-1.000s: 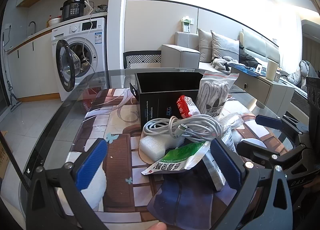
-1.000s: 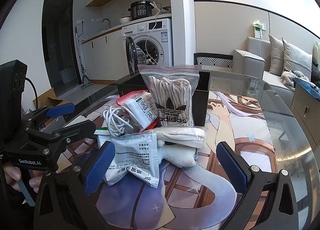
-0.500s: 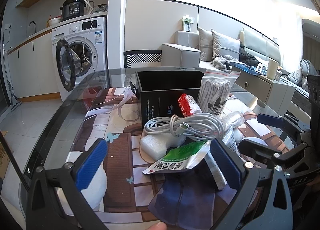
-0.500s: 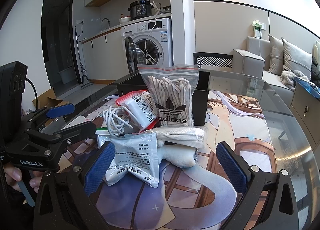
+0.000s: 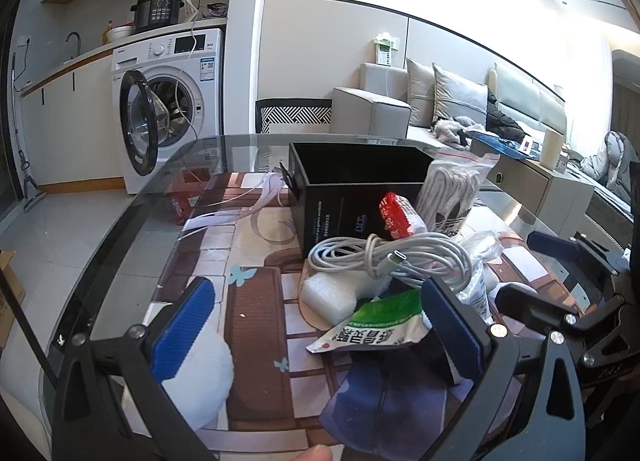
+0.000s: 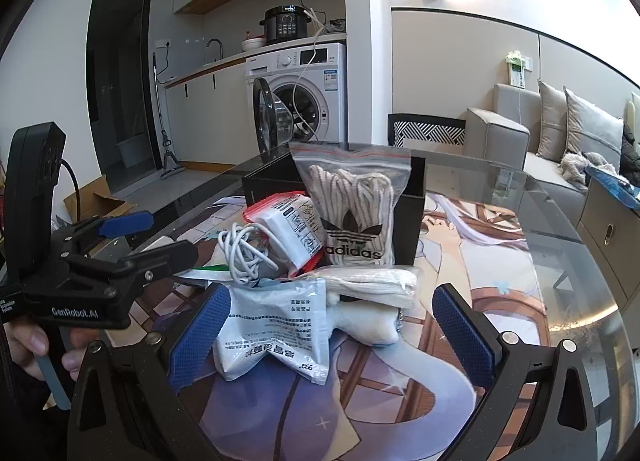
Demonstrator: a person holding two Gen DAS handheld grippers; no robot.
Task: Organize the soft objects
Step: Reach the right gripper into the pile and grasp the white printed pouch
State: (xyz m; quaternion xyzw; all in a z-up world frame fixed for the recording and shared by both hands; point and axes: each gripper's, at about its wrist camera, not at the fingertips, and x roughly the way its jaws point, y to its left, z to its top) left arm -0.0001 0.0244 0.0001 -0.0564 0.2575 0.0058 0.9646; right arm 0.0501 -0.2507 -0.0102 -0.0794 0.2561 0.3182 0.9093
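Observation:
A pile of soft items lies in front of a black open box [image 5: 360, 165] [image 6: 412, 217] on a glass table. It holds a coiled white cable [image 5: 400, 257] [image 6: 244, 253], a zip bag of adidas laces [image 6: 352, 205] [image 5: 452, 197], a red-edged packet [image 5: 396, 213] [image 6: 288, 225], a white foam block [image 5: 340, 293], a green-white sachet [image 5: 376, 329], a white printed pouch [image 6: 276, 325] and folded white cloth [image 6: 368, 281]. My left gripper [image 5: 316, 325] is open and empty, just short of the pile. My right gripper [image 6: 332, 329] is open around the white pouch, not touching it.
The table [image 5: 120, 245] has a picture mat [image 6: 480, 261] under the glass. A washing machine [image 5: 168, 101] with an open door stands beyond the left edge. A chair [image 6: 428, 129] and sofa [image 6: 520, 133] stand behind the table. Each gripper shows in the other's view [image 6: 100, 261] [image 5: 560, 293].
Almost nothing has changed; the left gripper has crept very slightly towards the pile. Both grippers stay open.

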